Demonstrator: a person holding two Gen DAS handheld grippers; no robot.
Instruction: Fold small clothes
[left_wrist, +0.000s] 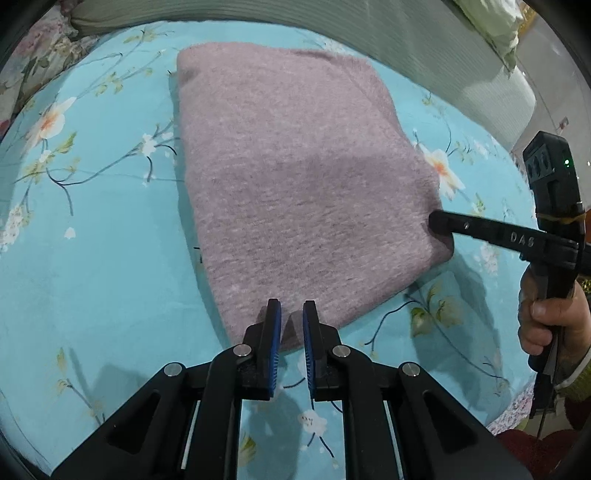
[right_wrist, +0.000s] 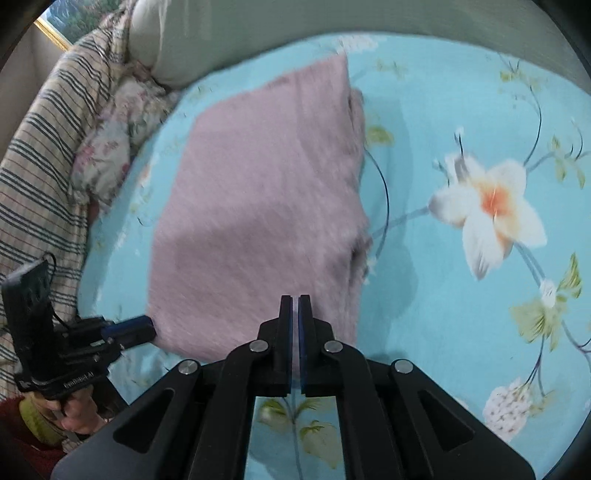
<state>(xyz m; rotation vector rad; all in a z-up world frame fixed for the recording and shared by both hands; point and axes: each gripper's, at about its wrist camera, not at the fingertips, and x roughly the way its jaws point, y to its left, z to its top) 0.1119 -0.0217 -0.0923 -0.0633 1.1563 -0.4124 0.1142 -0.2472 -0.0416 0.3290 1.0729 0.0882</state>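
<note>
Left hand-held gripper (left_wrist: 291, 317): slightly parted, pinching near hem of pink knit garment (left_wrist: 295, 177), folded flat on floral bed sheet (left_wrist: 92, 258). Right hand-held gripper (right_wrist: 295, 314): shut, seemingly empty. Soft, light, limp; grip corners.

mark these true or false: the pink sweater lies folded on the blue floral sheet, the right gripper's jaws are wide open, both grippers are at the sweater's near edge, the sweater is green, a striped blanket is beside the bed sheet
1. The pink sweater lies folded on the blue floral sheet. True.
2. The right gripper has its jaws wide open. False: they are shut, pads almost together.
3. Both grippers are at the sweater's near edge. True: the left gripper sits at one near corner, the right gripper at the other.
4. The sweater is green. False: it is a fuzzy pale pink.
5. A striped blanket lies beside the sheet. True, seen in the right wrist view.
</note>
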